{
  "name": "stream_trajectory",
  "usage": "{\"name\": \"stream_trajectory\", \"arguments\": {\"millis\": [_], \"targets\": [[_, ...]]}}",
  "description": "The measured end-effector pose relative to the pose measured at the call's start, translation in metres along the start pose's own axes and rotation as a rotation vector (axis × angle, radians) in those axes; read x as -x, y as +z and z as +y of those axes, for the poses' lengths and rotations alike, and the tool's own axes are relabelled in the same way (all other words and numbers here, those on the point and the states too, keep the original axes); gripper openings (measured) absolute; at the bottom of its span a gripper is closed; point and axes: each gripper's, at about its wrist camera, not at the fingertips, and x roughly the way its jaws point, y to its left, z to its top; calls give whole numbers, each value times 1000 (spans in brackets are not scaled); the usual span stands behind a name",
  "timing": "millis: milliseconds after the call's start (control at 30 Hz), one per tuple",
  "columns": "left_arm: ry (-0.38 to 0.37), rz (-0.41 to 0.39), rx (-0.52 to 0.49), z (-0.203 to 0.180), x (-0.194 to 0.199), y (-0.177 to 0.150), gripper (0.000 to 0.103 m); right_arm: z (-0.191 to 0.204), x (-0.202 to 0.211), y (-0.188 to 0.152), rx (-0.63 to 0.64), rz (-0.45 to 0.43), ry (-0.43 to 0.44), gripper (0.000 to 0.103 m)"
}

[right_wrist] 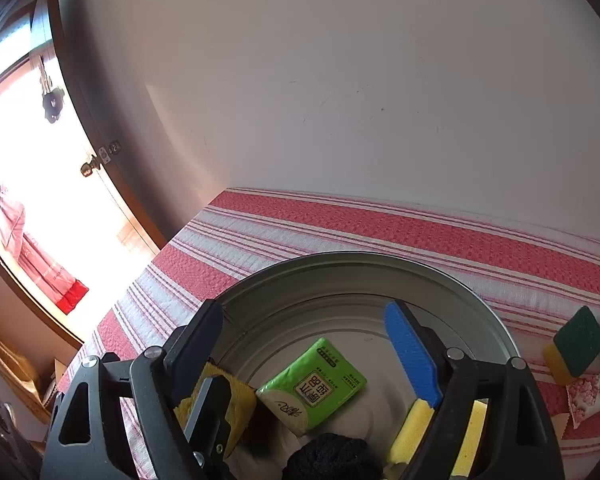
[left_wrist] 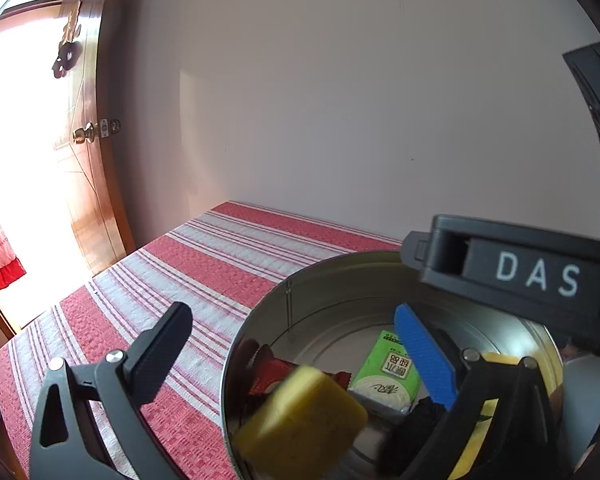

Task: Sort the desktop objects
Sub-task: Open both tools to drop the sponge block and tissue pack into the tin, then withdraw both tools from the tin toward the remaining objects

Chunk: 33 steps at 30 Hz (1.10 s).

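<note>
Drop step under way: left gripper point(left_wrist: 296, 360), fingers wide apart, is letting a blurred yellow sponge point(left_wrist: 300, 420) fall into the round tin point(right_wrist: 440, 276). Right gripper point(right_wrist: 304, 344), fingers also spread and empty, is hovering over the tin, green tissue pack point(right_wrist: 312, 384) inside. Probably next: the green-yellow scourer point(right_wrist: 576, 344) at 3 o'clock on the striped cloth point(right_wrist: 380, 220). Tin's near half is sitting hidden behind fingers.

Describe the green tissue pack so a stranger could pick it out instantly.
Find the round metal tin on the red-striped tablecloth. On its floor, near the middle, lies the green tissue pack, flat and soft-sided. It is the only green thing in the tin, printed with Chinese characters, unlike the yellow sponges and black bundle around it.
</note>
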Motion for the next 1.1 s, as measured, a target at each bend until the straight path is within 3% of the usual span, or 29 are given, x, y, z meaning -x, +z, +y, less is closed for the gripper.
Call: {"name": "stream_trajectory", "arguments": {"millis": [100, 233, 367, 567, 867, 1100], "targets": [[4, -14, 3, 0, 2, 0, 102, -4, 12, -11, -12, -55, -31, 86], [2, -19, 23, 5, 2, 1, 102, -9, 38, -33, -18, -195, -84, 86], [13, -29, 22, 5, 2, 1, 102, -11, 63, -57, -12, -332, -93, 93], [24, -49, 10, 1, 4, -2, 102, -6, 90, -82, 20, -522, -173, 103], [19, -73, -20, -2, 5, -3, 102, -7, 80, -89, 14, -498, -187, 103], [123, -154, 0, 4, 14, -4, 102, 2, 86, -97, 52, -589, -259, 103]]}}
